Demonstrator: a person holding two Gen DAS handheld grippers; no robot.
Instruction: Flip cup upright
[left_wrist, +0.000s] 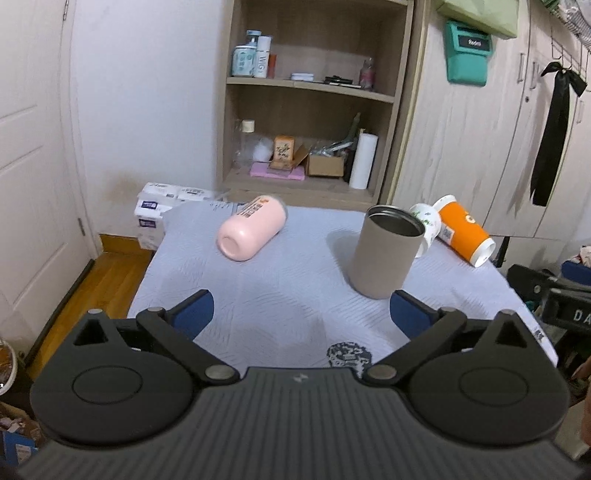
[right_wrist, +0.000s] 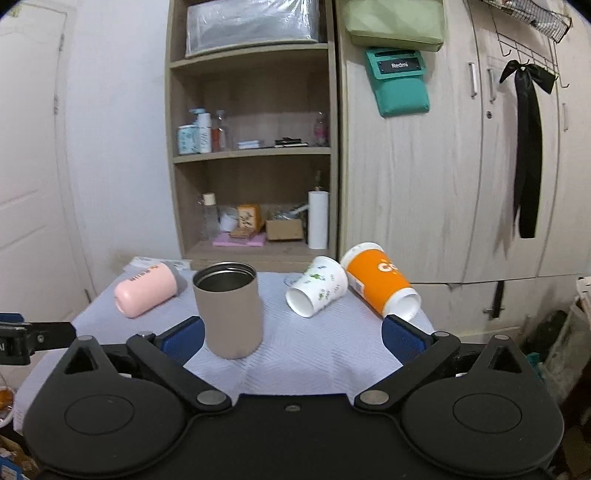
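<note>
A tan metal-lined cup stands upright on the blue-grey cloth. A pink cup lies on its side at the left. A white patterned paper cup and an orange paper cup lie on their sides at the right. My left gripper is open and empty, short of the cups. My right gripper is open and empty, its left finger beside the tan cup.
The cloth-covered table ends near a wooden shelf unit and wardrobe doors. Tissue packs sit beyond the table's left corner. A door is at the left. The left gripper's side shows at the right wrist view's left edge.
</note>
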